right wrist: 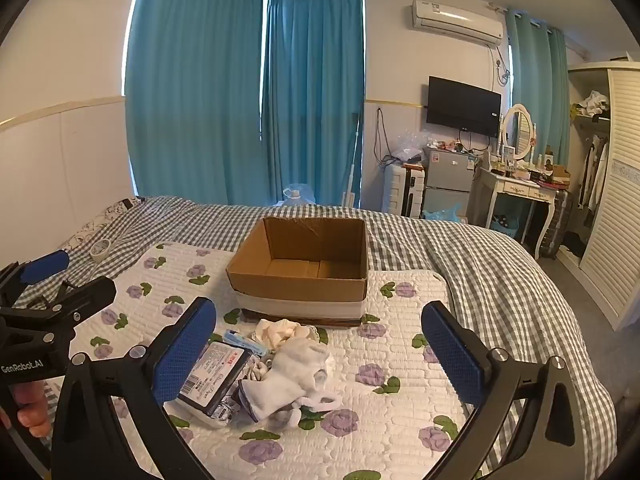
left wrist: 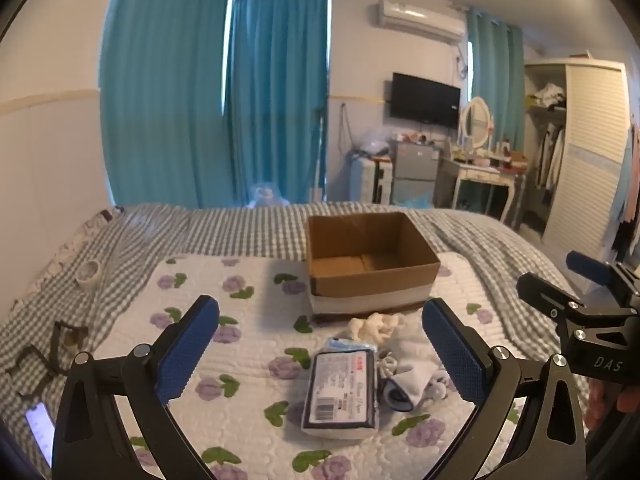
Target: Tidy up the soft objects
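An open, empty cardboard box (left wrist: 368, 256) (right wrist: 304, 268) stands on a white floral quilt on the bed. In front of it lies a small pile: a dark packaged item with a label (left wrist: 342, 390) (right wrist: 216, 376), white socks (right wrist: 298, 376) (left wrist: 408, 380), a cream cloth (left wrist: 374, 326) (right wrist: 280, 330) and a small blue packet (right wrist: 244, 340). My left gripper (left wrist: 320, 348) is open above the pile, the package between its fingers. My right gripper (right wrist: 320, 348) is open above the socks. Each gripper also shows in the other's view, the right one (left wrist: 580, 304) and the left one (right wrist: 52, 292).
A roll of tape (left wrist: 89, 272) (right wrist: 100, 249) lies on the checked blanket (right wrist: 480, 264) at the left. A phone (left wrist: 40, 428) and dark glasses (left wrist: 60, 344) lie near the bed's left edge. A dresser (right wrist: 524, 192), fridge and wardrobe (right wrist: 612, 184) stand beyond the bed at right.
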`<state>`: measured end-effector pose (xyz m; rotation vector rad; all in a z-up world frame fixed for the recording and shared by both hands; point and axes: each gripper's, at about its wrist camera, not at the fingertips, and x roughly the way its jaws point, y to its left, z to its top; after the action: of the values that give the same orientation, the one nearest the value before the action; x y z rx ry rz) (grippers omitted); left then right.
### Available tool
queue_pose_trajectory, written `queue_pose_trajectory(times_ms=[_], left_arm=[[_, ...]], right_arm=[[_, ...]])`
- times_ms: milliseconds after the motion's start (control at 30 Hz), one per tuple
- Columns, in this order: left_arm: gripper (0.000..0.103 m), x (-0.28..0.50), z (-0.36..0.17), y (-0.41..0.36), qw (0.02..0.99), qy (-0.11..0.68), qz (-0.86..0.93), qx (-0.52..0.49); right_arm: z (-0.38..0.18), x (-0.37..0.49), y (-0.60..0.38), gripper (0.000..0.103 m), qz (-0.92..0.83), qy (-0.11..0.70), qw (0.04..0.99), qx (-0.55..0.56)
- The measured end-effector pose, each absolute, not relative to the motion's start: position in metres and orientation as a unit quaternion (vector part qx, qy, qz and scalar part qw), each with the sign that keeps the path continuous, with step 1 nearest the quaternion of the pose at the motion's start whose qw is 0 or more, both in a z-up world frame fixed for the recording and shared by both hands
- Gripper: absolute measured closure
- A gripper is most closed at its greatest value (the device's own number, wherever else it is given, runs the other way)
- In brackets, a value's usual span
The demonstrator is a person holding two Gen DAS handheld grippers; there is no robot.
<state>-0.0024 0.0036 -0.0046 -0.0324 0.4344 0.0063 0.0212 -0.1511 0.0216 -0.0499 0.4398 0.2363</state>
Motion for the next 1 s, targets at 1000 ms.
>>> queue_pose_trajectory(times_ms=[1000], left_arm=[[0.000, 0.0060, -0.0004, 0.0023, 0.976, 0.218, 0.010, -0.017]], right_arm=[[0.0205, 0.0219, -0.1509, 0.000, 0.117, 0.220, 0.968, -0.024]])
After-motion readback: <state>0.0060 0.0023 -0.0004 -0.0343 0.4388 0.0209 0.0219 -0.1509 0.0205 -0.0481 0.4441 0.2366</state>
